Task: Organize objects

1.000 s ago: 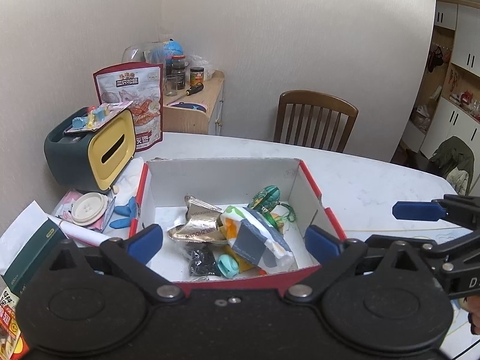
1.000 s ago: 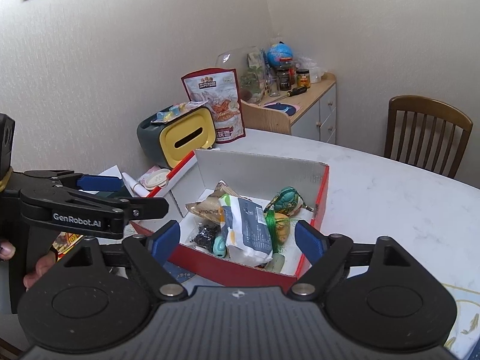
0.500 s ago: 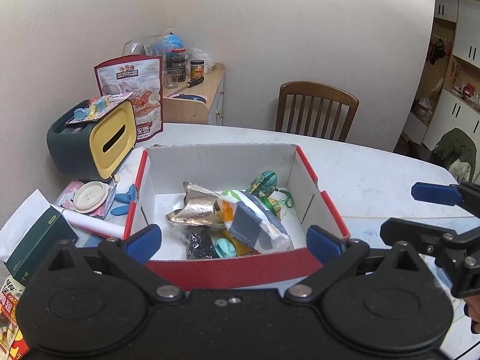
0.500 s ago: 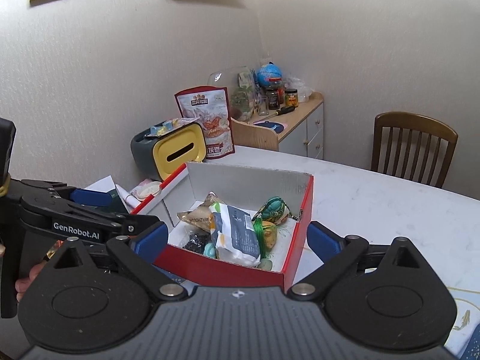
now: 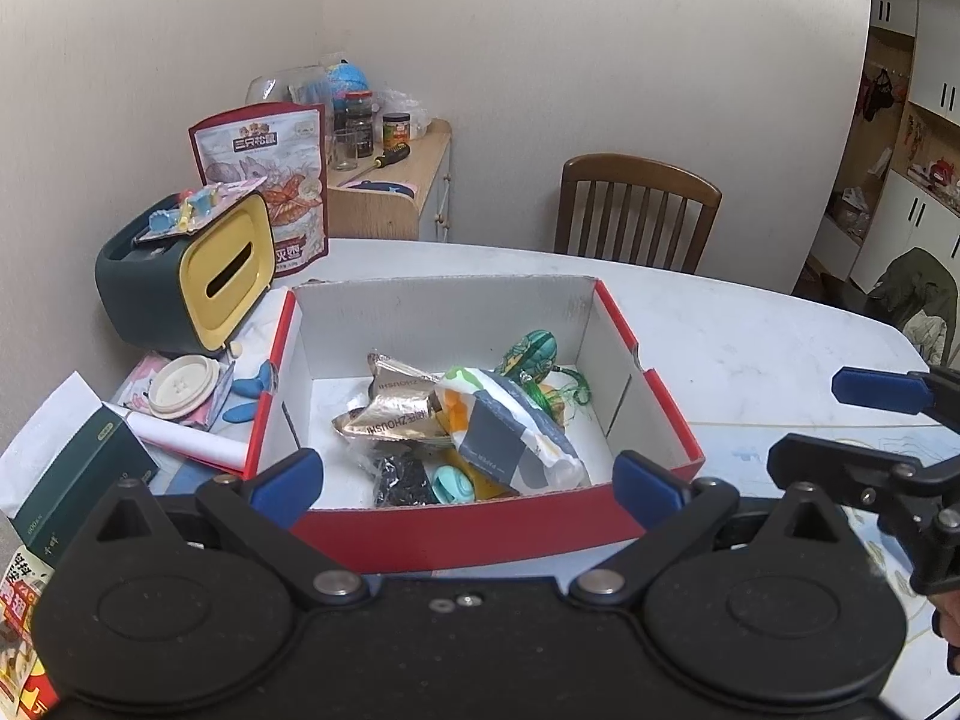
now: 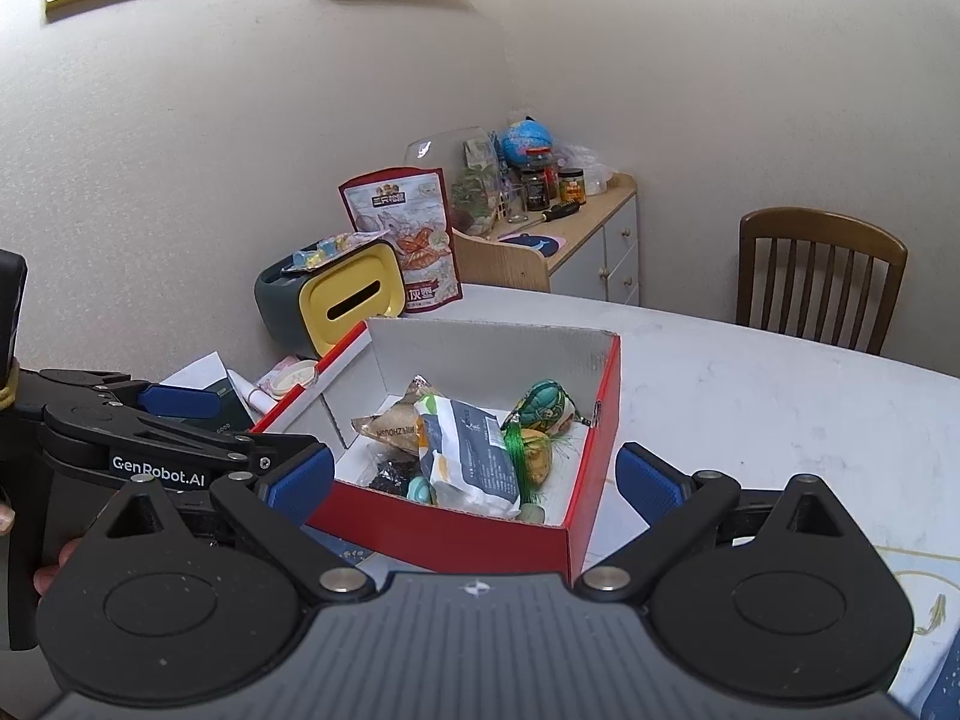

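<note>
Since the earlier frame the right gripper (image 6: 474, 474) had been opened wide and drawn back from the box (image 5: 468, 531), the left gripper (image 5: 468, 477) was likewise held apart and empty, several packets (image 5: 510, 438) were seen packed in the box, and clutter (image 5: 180, 387) left of the box was judged still unsorted.

A wooden chair (image 5: 639, 213) stands behind the white table (image 5: 750, 336), beside a cluttered wooden cabinet (image 5: 390, 192).

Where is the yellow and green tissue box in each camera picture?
Left wrist view: the tissue box stands at the left, on the table beside the red box's left wall.
Right wrist view: the tissue box is left of the middle, just behind the red box's far left corner.
Shared landmark: the snack bag standing upright right behind it.
</note>
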The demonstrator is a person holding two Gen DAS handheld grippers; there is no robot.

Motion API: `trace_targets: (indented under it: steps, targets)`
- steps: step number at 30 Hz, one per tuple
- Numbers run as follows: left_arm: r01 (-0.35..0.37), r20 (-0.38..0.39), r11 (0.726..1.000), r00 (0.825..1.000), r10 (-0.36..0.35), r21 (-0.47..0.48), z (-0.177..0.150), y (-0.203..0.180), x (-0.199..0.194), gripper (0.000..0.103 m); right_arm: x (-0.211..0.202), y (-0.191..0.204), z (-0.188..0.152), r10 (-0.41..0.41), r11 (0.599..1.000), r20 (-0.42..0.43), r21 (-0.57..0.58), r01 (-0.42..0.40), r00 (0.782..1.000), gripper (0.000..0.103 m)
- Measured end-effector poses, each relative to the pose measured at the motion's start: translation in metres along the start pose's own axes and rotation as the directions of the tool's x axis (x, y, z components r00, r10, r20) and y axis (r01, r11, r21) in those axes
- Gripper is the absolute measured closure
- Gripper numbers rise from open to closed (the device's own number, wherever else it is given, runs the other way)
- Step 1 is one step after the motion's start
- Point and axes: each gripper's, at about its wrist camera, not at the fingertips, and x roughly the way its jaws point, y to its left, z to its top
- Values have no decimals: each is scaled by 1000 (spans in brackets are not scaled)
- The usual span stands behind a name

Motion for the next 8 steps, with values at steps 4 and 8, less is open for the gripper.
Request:
trace_targets:
  steps: [4, 8]
  targets:
    - [1, -3, 1000, 1000, -1, 0, 0, 0, 1, 0, 0, -2, -2, -8, 1000, -8, 9, 8, 1000, 2]
    - [9, -7, 1000, 1000, -9, 0, 1, -3, 1, 0, -2, -7, -3, -20, 999, -9, 25, 21, 1000, 2]
